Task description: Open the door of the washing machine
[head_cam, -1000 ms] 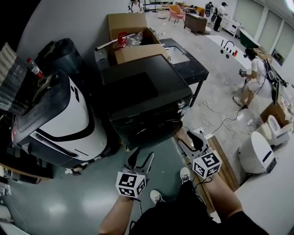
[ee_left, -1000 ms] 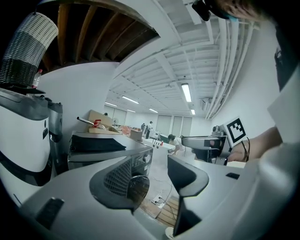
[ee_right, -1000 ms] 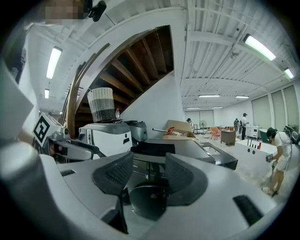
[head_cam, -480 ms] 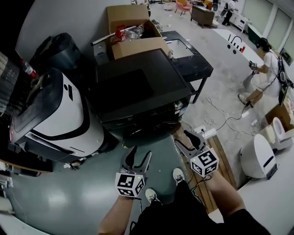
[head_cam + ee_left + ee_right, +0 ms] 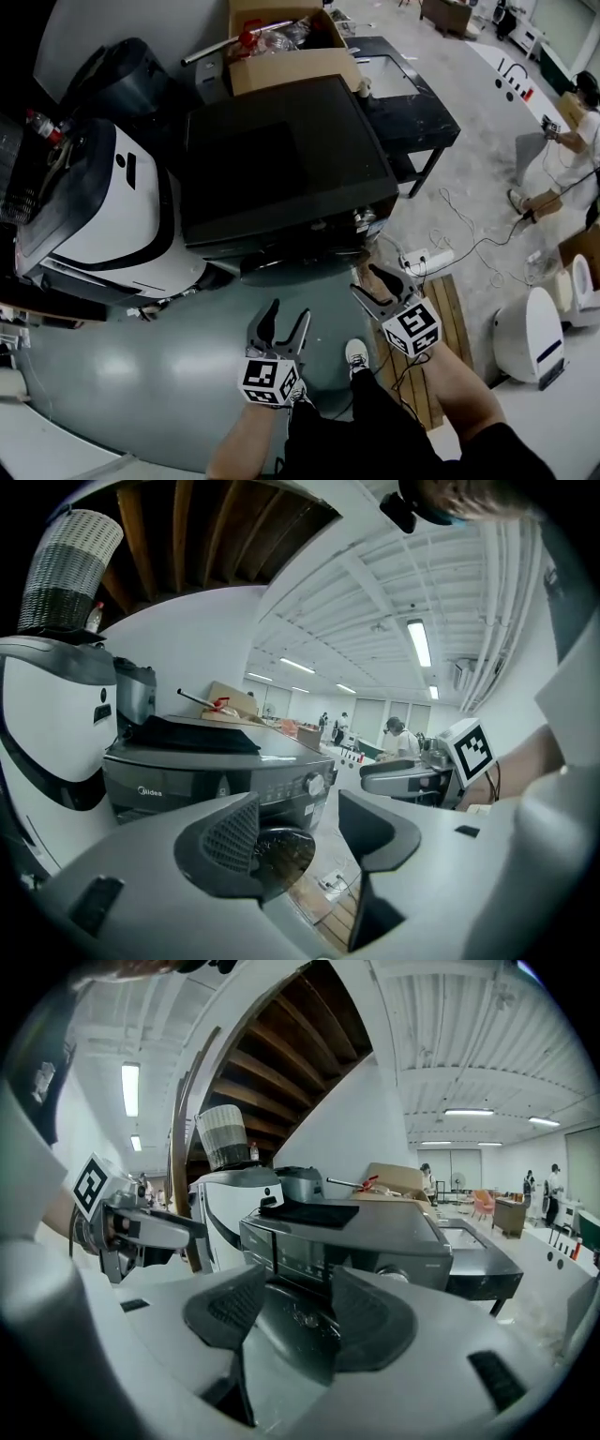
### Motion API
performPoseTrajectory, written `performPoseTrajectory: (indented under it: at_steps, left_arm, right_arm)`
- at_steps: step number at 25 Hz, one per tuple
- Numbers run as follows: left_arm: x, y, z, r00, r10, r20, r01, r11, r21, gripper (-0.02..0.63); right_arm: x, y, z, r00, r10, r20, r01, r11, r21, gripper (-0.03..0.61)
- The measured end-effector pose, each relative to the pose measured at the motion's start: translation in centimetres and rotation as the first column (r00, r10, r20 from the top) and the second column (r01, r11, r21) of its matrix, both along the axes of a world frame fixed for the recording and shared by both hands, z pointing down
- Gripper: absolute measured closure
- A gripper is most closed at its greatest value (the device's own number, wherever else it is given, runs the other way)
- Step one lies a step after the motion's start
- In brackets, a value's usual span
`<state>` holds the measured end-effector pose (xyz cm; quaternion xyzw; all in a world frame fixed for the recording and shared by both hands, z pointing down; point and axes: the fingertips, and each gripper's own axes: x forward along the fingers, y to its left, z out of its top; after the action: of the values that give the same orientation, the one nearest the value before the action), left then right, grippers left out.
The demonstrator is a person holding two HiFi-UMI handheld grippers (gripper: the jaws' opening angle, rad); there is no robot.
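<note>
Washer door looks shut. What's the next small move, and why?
Probably ease the right tongs forward to the door rim. They stand open and empty, aimed at the closed door, and don't appear to touch it yet.

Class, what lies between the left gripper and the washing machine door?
Only bare floor separates the left gripper from the door, in the head view. Its jaws have just been opening, nothing between them.
</note>
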<state>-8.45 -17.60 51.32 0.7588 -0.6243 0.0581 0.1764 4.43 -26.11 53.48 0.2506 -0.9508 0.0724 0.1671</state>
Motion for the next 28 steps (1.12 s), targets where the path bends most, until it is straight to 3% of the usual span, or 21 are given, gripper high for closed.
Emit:
performPoseTrajectory:
  at_steps: [12, 21, 28]
  left_arm:
    - [1.5, -5.2, 7.3, 0.993, -0.119, 0.0, 0.119, 0.99, -0.081, 0.351]
    - [1.6, -8.7, 12.5, 0.99, -0.139, -0.011, 0.136, 0.979, -0.153, 0.351]
    - [0.4, -11.1, 16.0, 0.992, -0.124, -0.029, 0.116, 0.976, -0.184, 0.351]
  right_arm:
    - [0.4, -6.8, 11.2, 0.992, -0.111, -0.067, 0.103, 0.989, -0.109, 0.353]
    - [-0.8, -10.5, 19.3, 0.982, -0.133, -0.134, 0.107, 0.978, -0.181, 0.353]
    - [-2.6, -12.5, 24.1, 0.951, -0.191, -0.242, 0.156, 0.975, -0.159, 0.353]
